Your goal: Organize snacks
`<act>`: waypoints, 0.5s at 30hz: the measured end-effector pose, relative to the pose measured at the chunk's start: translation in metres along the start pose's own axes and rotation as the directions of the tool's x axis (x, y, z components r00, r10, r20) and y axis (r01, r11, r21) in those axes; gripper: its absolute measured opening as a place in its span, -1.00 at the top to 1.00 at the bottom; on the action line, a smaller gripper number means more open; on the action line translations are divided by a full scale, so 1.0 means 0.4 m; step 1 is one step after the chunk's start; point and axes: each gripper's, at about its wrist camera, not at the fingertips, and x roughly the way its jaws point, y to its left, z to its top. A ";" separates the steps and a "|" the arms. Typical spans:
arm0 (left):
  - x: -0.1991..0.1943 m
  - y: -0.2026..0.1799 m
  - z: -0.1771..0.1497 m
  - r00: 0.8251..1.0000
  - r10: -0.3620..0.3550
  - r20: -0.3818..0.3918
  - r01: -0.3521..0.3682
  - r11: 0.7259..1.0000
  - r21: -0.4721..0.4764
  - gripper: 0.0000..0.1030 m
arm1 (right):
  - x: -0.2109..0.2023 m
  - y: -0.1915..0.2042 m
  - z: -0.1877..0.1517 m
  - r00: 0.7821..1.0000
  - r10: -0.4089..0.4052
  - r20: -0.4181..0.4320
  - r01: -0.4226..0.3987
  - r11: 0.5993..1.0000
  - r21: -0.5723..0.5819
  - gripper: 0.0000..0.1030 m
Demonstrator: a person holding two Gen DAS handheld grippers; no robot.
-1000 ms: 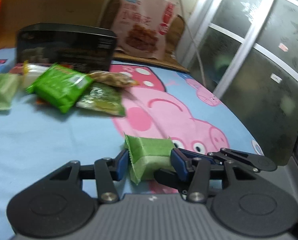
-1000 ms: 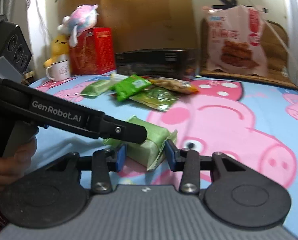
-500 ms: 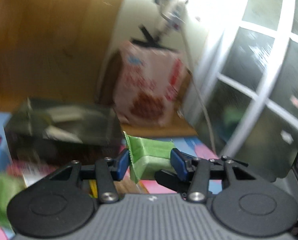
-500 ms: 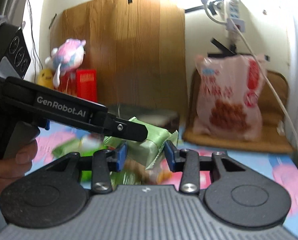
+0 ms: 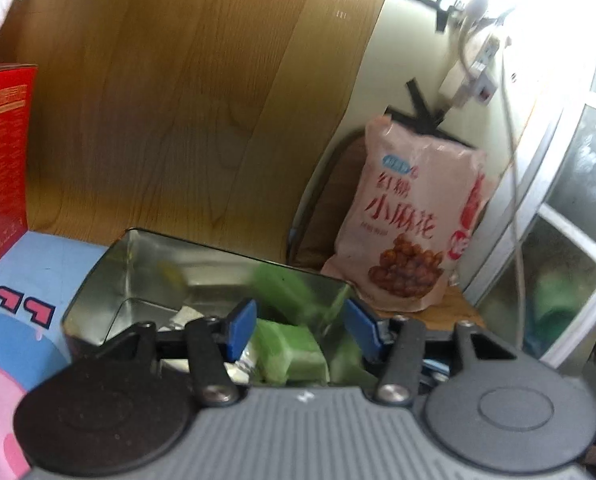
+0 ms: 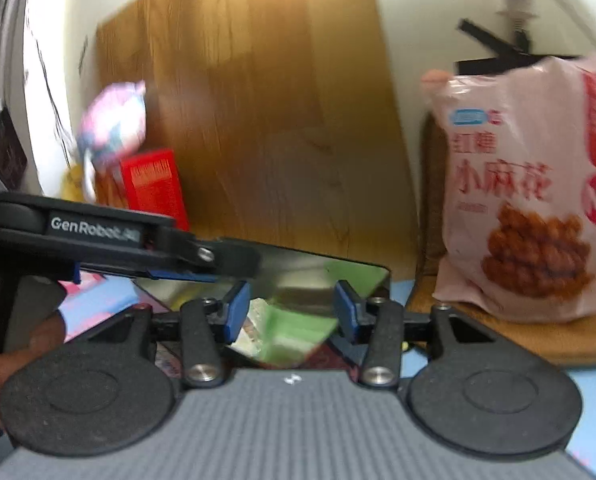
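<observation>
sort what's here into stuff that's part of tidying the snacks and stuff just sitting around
Part of the job:
green snack packet, below the open left gripper and right gripper
metal tin

Just lying about:
big pink snack bag
red box
plush toy

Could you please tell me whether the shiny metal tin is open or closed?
Open: the shiny metal tin has no lid on, and its bare inner walls and a green snack packet inside show.

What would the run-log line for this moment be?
phase: drop | left gripper: open | right gripper: open | green snack packet: inside shiny metal tin
</observation>
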 end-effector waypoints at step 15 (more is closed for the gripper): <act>-0.008 -0.025 -0.082 0.995 -0.058 -0.077 0.059 0.998 0.020 0.05 | 0.029 -0.025 -0.066 0.985 -0.155 -0.080 0.158 0.987 0.028 0.60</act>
